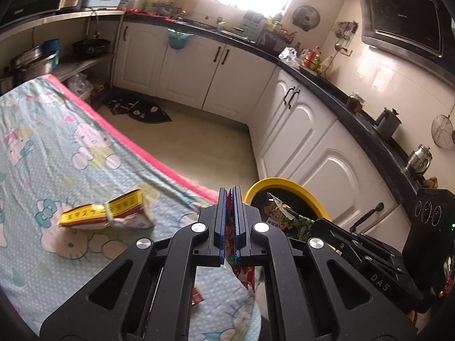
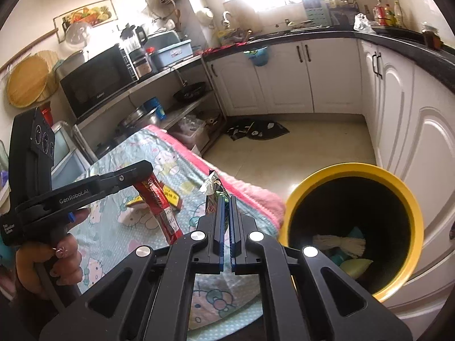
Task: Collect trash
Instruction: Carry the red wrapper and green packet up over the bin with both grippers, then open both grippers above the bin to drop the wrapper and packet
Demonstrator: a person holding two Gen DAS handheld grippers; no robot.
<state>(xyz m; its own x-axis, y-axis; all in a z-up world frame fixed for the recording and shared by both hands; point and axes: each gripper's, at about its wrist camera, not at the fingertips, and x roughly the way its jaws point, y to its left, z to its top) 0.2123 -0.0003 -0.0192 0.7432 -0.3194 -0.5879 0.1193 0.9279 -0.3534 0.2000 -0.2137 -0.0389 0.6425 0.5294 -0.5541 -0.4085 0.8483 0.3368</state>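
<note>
Between the jaws of the left hand-held gripper a red snack wrapper is clamped, its lower end hanging below the fingers. Ahead and to its left, a yellow packet lies on the cartoon-print cloth covering the table. The right hand-held gripper is closed on a green printed wrapper that sticks up past its tips. Just right of it stands the yellow-rimmed bin, with some rubbish at its bottom.
</note>
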